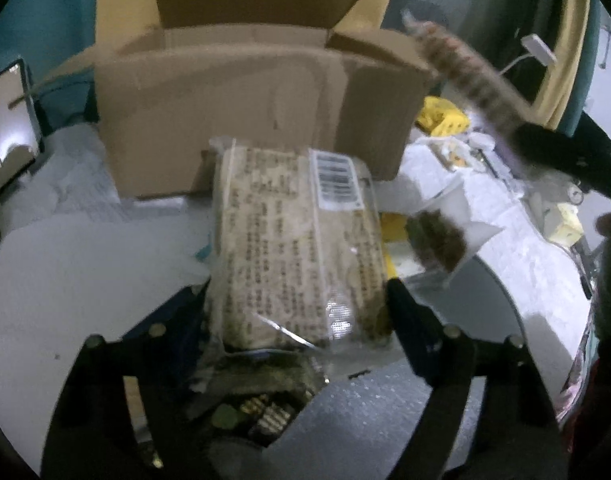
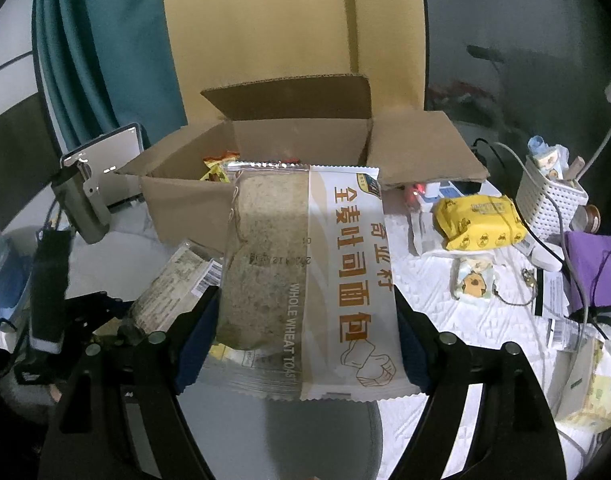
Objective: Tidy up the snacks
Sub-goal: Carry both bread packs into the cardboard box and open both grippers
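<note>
My left gripper [image 1: 297, 300] is shut on a bread packet [image 1: 297, 240], back side up with printed text and a barcode, held in front of the open cardboard box [image 1: 245, 112]. My right gripper [image 2: 305, 320] is shut on a whole wheat toast packet [image 2: 305, 280], held upright before the same box [image 2: 297, 152]. Inside the box, yellow and red snack packets [image 2: 219, 166] show. The right gripper and its packet appear blurred at the upper right of the left wrist view [image 1: 465, 76]. The left gripper's packet shows at lower left in the right wrist view [image 2: 173, 292].
A tablet [image 2: 105, 168] leans left of the box. A yellow wipes pack [image 2: 479, 220], a white basket [image 2: 549, 196], cables and a purple cloth [image 2: 597, 268] lie right. A white cloth [image 2: 445, 312] covers the table. A yellow curtain and teal curtain hang behind.
</note>
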### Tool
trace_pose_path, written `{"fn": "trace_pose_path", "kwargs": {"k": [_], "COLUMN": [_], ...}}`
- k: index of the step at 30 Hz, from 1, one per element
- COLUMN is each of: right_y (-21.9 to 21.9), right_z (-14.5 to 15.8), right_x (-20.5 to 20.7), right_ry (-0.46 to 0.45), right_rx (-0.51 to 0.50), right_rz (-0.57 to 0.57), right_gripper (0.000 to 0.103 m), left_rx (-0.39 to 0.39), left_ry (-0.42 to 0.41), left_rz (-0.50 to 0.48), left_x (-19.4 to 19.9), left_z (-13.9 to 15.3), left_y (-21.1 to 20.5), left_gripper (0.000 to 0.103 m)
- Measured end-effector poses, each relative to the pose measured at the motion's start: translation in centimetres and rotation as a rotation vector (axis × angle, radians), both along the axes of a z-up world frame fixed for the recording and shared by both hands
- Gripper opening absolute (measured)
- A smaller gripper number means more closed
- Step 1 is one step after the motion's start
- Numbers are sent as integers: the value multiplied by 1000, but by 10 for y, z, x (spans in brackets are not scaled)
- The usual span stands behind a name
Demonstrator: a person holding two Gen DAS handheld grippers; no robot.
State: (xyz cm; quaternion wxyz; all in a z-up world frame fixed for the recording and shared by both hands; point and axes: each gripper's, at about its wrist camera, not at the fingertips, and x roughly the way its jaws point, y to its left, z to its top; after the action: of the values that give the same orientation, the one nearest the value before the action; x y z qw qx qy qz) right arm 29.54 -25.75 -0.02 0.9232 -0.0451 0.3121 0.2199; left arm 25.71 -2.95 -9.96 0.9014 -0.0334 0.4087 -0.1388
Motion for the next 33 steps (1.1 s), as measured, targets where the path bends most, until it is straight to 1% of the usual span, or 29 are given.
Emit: {"fn": "trace_pose_path", "kwargs": {"k": [6, 11, 14, 19, 26, 33], "right_y": [9, 17, 23, 31, 41, 49], "right_z": [5, 9, 12, 17, 22, 22], "right_x": [8, 17, 25, 39, 68, 101], "right_ry": [-11, -20, -23, -31, -28, -16], "right_rx": [-6, -4, 3, 14, 36, 58], "right_rz": [14, 23, 26, 27, 14, -2], "right_gripper": [82, 82, 82, 82, 82, 82], "left_rx": [-20, -22, -15, -13, -21, -12], "left_ry": [-75, -147, -179, -210, -223, -217], "left_rz": [-6, 5, 15, 29, 46, 64], "left_x": [-16, -12, 0, 26, 61, 98], "left_z": [30, 56, 68, 83, 88, 88], "left_y": [10, 18, 22, 31, 42, 48], "left_gripper": [81, 81, 81, 81, 81, 81]}}
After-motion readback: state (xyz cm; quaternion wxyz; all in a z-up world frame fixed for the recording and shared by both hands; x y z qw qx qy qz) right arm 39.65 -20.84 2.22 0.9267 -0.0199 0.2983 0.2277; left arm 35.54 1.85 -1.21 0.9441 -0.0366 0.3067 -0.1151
